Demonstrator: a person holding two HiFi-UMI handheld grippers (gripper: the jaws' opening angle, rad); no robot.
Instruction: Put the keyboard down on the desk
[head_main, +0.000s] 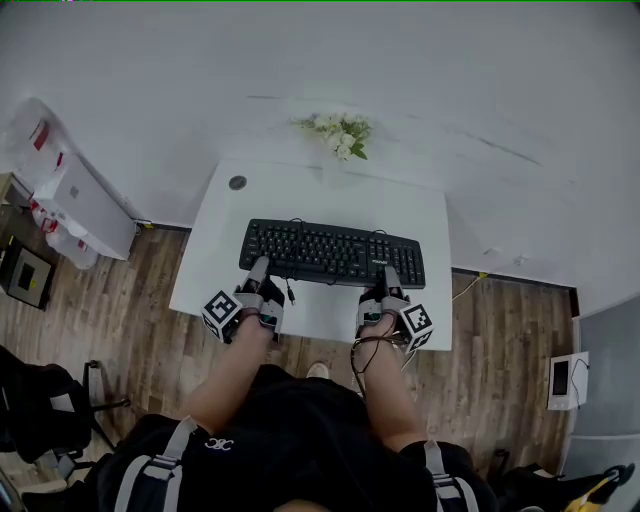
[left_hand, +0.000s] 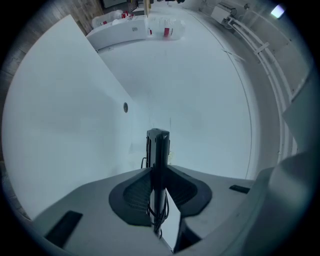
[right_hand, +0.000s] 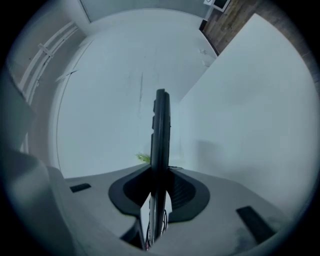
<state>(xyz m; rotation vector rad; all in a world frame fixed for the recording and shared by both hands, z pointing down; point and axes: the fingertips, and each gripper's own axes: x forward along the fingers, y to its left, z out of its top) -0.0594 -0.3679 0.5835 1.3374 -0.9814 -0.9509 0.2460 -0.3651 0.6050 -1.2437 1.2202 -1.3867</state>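
Observation:
A black keyboard hangs level over the white desk, gripped along its near edge by both grippers. My left gripper is shut on the keyboard's left end, and my right gripper is shut on its right end. In the left gripper view the keyboard shows edge-on as a thin black slab between the dark pads, with its cable looping below. The right gripper view shows the same edge-on keyboard pinched between the pads.
A small bunch of white flowers stands at the desk's far edge by the white wall. A round grommet hole sits at the desk's back left. A white cabinet with bags is at the left on the wooden floor.

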